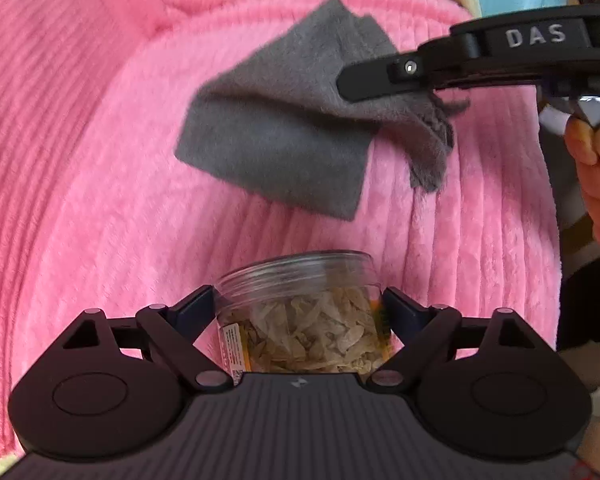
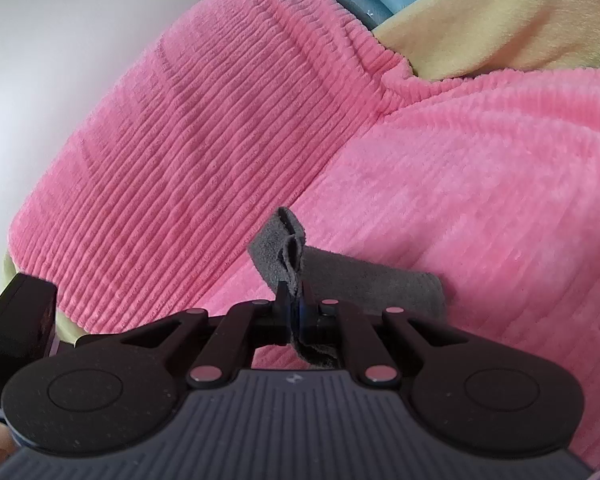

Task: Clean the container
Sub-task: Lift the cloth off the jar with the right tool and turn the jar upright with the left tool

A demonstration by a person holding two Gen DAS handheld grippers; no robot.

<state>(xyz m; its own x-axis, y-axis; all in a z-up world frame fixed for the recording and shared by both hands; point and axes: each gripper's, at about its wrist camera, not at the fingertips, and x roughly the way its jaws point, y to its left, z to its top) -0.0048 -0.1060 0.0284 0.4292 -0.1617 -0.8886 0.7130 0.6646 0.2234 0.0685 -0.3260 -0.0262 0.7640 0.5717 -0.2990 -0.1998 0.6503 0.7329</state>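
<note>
Your left gripper (image 1: pixel 300 300) jaws squeeze jar (image 1: pixel 304 320) over pink blanket (image 1: pixel 80 160). Right gripper (image 2: pixel 296 312) jaws pinch only corner of grey cloth (image 1: pixel 276 148). Hard rubbing: cloth could slip out, smooth jar could twist loose.

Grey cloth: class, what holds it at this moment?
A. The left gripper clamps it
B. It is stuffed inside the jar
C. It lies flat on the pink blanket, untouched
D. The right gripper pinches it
D: the right gripper is shut on a fold of the grey cloth, which hangs from it in the left wrist view, while the left gripper holds the jar.
</note>
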